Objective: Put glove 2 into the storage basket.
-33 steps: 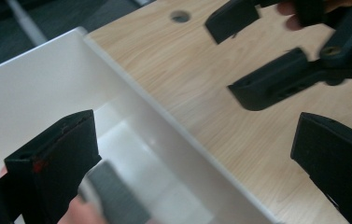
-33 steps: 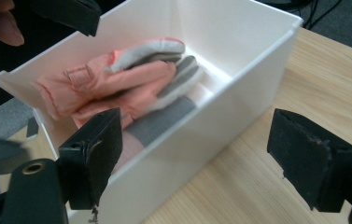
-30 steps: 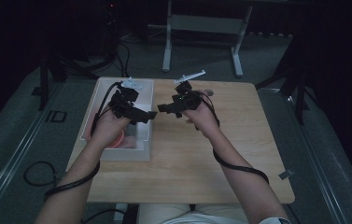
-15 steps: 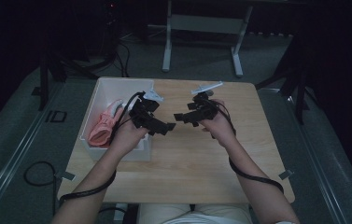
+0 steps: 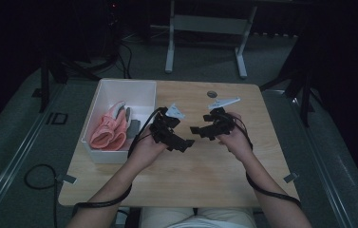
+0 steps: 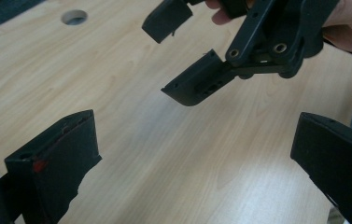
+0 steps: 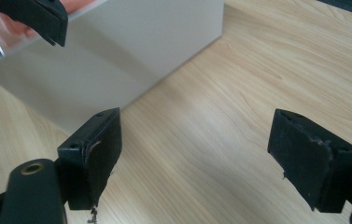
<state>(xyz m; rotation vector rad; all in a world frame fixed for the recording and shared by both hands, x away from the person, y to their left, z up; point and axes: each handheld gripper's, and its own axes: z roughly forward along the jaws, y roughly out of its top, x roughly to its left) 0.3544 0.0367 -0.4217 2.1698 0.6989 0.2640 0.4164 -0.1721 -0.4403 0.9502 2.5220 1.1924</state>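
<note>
Over the table's middle, both hand-held grippers — left, right — have drawn nearer, gaping empty.

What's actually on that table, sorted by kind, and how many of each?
Black handheld grippers: 2, left gripper and right gripper, both open and empty
White bin: 1
Pink gloves in the bin: 2, as far as I can tell
Grey item in the bin: 1, too small to identify
Total: 6
</note>
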